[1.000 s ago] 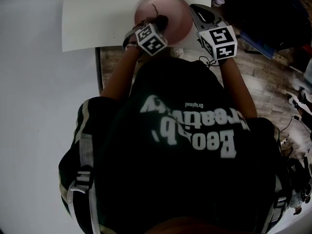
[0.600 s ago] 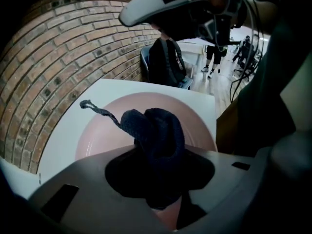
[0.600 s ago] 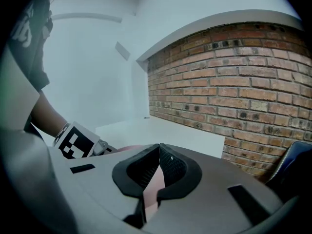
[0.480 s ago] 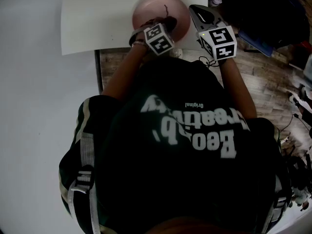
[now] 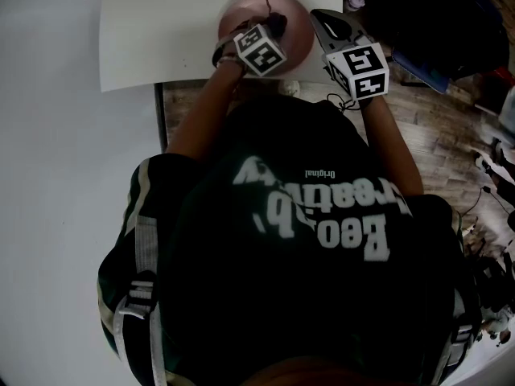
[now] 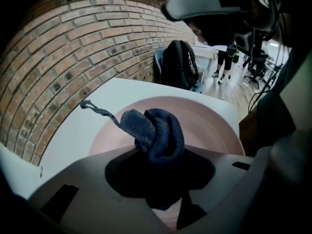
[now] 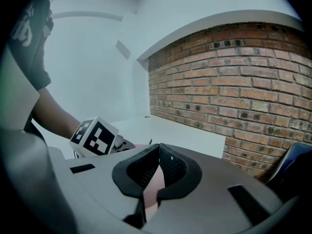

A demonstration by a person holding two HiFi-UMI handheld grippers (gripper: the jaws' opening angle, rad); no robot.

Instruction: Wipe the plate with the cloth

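Nearest the head camera is the person's dark printed shirt (image 5: 306,240), and past it both forearms reach toward the pink plate (image 5: 302,24). The right gripper (image 7: 157,152) is at the plate's right edge, its jaws pressed onto the rim so that a pink sliver of plate shows between the pads. The left gripper (image 6: 158,152) is over the plate's near half, its jaws clamped on a bunched dark blue cloth (image 6: 158,130). The cloth bulges out ahead of the jaws above the plate's inner surface, and a frayed strand sticks out toward the plate's far left. Whether the cloth presses on the surface cannot be told. The plate stands on a white table (image 5: 161,30). Beyond the plate rises a brick wall (image 6: 58,48), and far right of the plate a dark backpack (image 6: 178,65) stands by that wall.
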